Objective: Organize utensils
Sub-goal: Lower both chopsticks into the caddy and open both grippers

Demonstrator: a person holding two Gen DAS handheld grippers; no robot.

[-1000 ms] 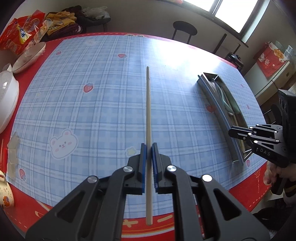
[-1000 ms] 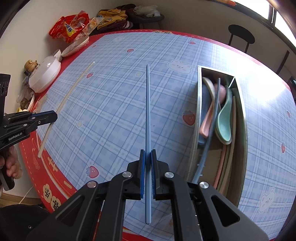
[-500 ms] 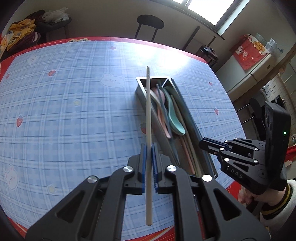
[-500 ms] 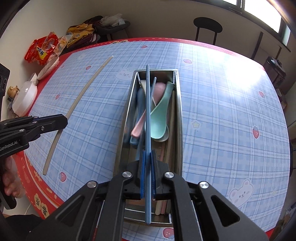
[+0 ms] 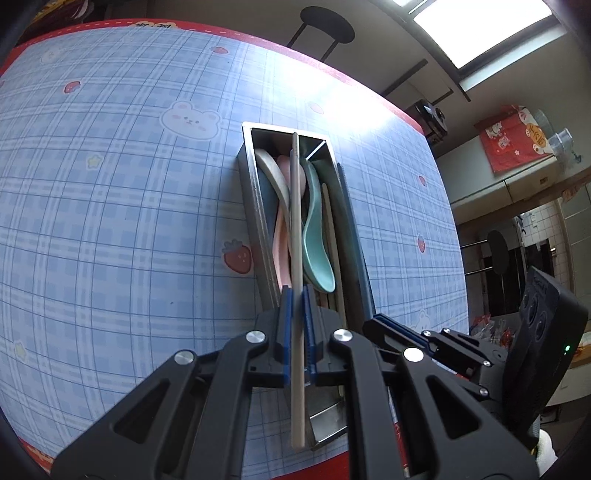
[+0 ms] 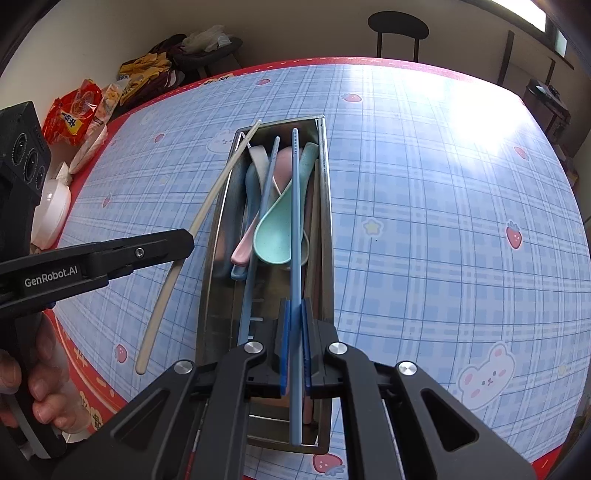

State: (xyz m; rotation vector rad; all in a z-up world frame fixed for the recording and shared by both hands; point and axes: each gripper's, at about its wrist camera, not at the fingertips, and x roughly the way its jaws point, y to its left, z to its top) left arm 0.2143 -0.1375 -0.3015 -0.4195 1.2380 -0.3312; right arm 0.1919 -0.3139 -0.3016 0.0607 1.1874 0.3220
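My left gripper (image 5: 297,295) is shut on a beige chopstick (image 5: 295,221) that hangs lengthwise over the steel utensil tray (image 5: 248,177). In the right wrist view that beige chopstick (image 6: 207,206) slants across the tray's left wall (image 6: 212,258), held by the left gripper (image 6: 184,242). My right gripper (image 6: 294,308) is shut on a blue chopstick (image 6: 294,206) lying along the tray's length above its contents. Inside the tray lie a mint spoon (image 6: 277,232), a pink spoon (image 6: 247,243), a second blue chopstick (image 6: 264,199) and other utensils. The right gripper (image 5: 376,321) shows beside the tray.
The blue plaid cloth (image 6: 443,221) covers a red-edged table. Snack bags (image 6: 74,114) and white bowls (image 6: 51,210) sit at the far left edge. A black stool (image 6: 397,27) stands behind the table. A hand (image 6: 26,387) grips the left tool's handle.
Both grippers have swung over from the open cloth to the tray, each keeping its chopstick. The beige and blue chopsticks now hang above the tray and closer to it.
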